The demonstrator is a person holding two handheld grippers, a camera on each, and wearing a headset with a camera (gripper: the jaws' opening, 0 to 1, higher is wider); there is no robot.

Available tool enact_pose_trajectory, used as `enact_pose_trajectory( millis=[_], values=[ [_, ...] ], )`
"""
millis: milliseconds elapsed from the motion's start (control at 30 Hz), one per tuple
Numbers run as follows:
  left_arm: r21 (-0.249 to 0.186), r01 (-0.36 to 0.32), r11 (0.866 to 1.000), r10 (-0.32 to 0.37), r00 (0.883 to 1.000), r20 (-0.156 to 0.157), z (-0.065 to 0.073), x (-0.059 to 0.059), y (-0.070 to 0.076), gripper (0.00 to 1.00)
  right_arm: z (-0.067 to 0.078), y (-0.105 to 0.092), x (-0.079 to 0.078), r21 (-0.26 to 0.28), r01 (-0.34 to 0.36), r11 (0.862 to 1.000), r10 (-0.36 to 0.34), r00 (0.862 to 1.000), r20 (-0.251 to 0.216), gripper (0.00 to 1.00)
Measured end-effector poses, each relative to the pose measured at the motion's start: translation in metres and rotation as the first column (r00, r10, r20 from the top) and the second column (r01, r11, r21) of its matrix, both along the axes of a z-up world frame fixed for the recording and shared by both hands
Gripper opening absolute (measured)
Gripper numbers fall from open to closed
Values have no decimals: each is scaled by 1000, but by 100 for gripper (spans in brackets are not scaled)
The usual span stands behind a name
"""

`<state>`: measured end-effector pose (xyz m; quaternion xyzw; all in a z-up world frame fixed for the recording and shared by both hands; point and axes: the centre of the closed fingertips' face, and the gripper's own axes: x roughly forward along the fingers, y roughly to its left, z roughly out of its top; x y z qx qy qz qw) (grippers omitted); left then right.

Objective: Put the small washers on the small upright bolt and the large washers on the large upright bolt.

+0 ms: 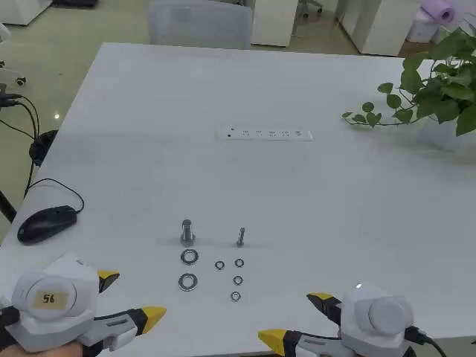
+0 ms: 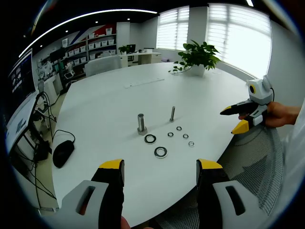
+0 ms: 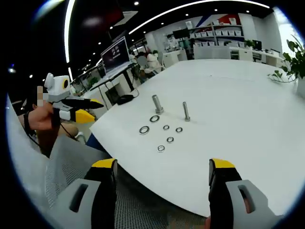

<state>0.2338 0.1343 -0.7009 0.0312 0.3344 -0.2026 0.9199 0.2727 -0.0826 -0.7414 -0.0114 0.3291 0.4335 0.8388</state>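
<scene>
the left tool (image 1: 132,295), white-bodied with yellow-tipped black jaws, is released, its jaws spread with nothing between them, held at the near edge of the white surface (image 1: 297,89). the right tool (image 1: 296,318) is likewise released and empty, at the same edge further right. beyond the gap between them, two large steel ring washers (image 1: 189,257) lie in a line, the farther one just beside the foot of the large upright steel bolt (image 1: 187,232). four small steel ring washers (image 1: 238,280) lie scattered near the small upright steel bolt (image 1: 241,237), which stands right of the large one. all six lie flat on the surface. farther off are a black computer mouse (image 1: 46,223) at the left, a white power strip (image 1: 269,134) mid-surface, and a green leafy plant (image 1: 439,82) at the far right.
</scene>
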Motion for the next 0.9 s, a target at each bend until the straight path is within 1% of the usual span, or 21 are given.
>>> enact_pose_trajectory(
  millis=[167, 400, 567, 700, 800, 900],
  values=[
    [3, 11, 1000, -11, 1000, 4, 0, 4, 3, 61, 4, 1, 3, 24, 28, 999, -28, 1000, 0, 78],
    [3, 12, 1000, -12, 1000, 6, 1, 4, 9, 61, 6, 7, 4, 35, 32, 999, -32, 999, 1, 76],
    [2, 10, 1000, -10, 1000, 7, 1, 4, 13, 61, 4, 10, 1, 8, 12, 1000, -12, 1000, 3, 76],
    [1, 12, 1000, -12, 1000, 9, 0, 3, 14, 61, 2, 8, 0, 2, 8, 1000, -8, 1000, 0, 76],
    [6, 18, 1000, -18, 1000, 9, -2, 2, 11, 61, 2, 7, 0, -1, 4, 1000, -4, 1000, 2, 76],
    [0, 18, 1000, -18, 1000, 9, -2, 0, 8, 61, 1, 7, 1, -7, 0, 1000, 0, 1000, 0, 76]
  ],
)
